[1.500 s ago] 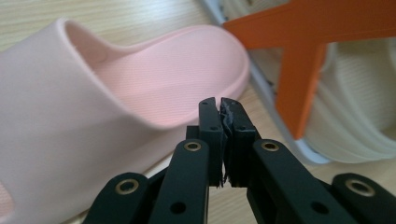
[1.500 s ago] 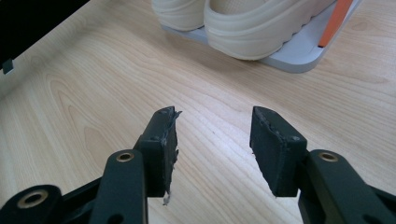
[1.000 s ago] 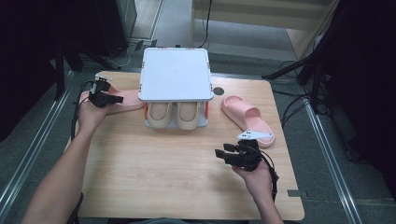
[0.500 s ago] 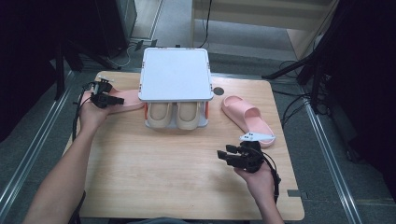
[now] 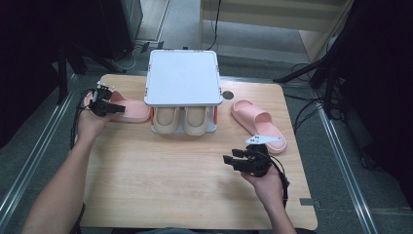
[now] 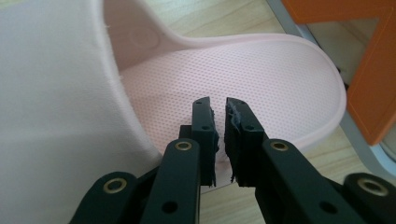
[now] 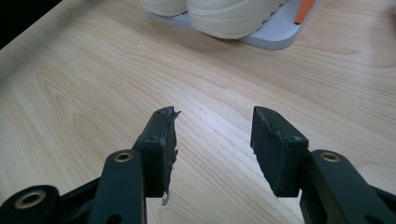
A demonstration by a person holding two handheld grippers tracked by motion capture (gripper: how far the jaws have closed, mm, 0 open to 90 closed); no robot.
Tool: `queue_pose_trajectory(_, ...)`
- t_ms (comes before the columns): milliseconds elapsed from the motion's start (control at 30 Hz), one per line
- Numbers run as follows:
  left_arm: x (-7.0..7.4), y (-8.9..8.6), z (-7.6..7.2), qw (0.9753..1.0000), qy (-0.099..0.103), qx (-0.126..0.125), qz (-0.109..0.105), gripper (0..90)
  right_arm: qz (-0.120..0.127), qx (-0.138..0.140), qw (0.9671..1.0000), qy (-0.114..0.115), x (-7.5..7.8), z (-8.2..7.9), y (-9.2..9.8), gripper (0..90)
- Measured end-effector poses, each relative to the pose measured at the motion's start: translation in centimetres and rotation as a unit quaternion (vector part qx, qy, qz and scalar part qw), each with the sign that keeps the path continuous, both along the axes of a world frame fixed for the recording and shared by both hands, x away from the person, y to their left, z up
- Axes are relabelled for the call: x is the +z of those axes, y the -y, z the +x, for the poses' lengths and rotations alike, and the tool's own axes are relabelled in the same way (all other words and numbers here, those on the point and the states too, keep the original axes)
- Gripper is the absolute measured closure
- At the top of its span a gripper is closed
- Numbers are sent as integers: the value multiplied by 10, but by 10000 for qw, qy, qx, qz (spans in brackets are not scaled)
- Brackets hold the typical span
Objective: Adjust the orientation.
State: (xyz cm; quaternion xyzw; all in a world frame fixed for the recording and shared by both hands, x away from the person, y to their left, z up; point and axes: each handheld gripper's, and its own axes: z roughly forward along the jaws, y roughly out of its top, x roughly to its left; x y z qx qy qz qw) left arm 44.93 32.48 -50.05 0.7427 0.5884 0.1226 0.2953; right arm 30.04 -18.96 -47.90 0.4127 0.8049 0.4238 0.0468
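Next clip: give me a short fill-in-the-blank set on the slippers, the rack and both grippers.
1. The left gripper is shut on the rim of a ____ slipper.
2. The right gripper hovers with its jaws ____ over bare table.
3. The shoe rack holds a pair of ____ slippers on its lower shelf.

Missing words: pink; open; cream

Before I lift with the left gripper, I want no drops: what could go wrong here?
The left gripper pinches only the thin edge of the pink slipper, so it may slip or droop. The rack stands close beside that slipper, so a swing could bump it. The right gripper is open over bare table, offering no support.
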Motion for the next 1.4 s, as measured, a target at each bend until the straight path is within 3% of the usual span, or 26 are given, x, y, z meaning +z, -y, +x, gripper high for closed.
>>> queue_pose_trajectory(167, 0, -8, -7, 10000, -37, -9, -50, 810, 1, 69, 10000, 9, 0, 4, -4, 511)
queue_pose_trajectory(633, -4, -40, -36, 9993, -96, 338, -88, 791, -39, 459, 9989, -13, 1, 20, -26, 510)
queue_pose_trajectory(700, -2, -45, -39, 9985, -153, 343, -392, 767, -45, 535, 9986, -19, 0, 22, -29, 510)
queue_pose_trajectory(767, 5, -47, -44, 9967, -23, 288, -758, 722, -49, 575, 9983, -31, 0, 24, -32, 510)
queue_pose_trajectory(933, 25, -40, -56, 9986, 227, 185, -438, 577, -60, 654, 9978, -52, 1, 27, -38, 509)
queue_pose_trajectory(1033, 34, -41, -61, 9983, 397, 244, -346, 485, -58, 675, 9977, -30, 1, 27, -38, 508)
queue_pose_trajectory(1100, 37, -44, -64, 9977, 450, 294, -413, 443, -47, 673, 9977, -39, 2, 28, -38, 508)
queue_pose_trajectory(1200, 38, -49, -66, 9972, 496, 373, -420, 405, -45, 667, 9978, -33, 2, 28, -38, 506)
queue_pose_trajectory(1400, 26, -60, -61, 9970, 344, 571, -389, 390, -57, 625, 9980, -32, 1, 26, -35, 503)
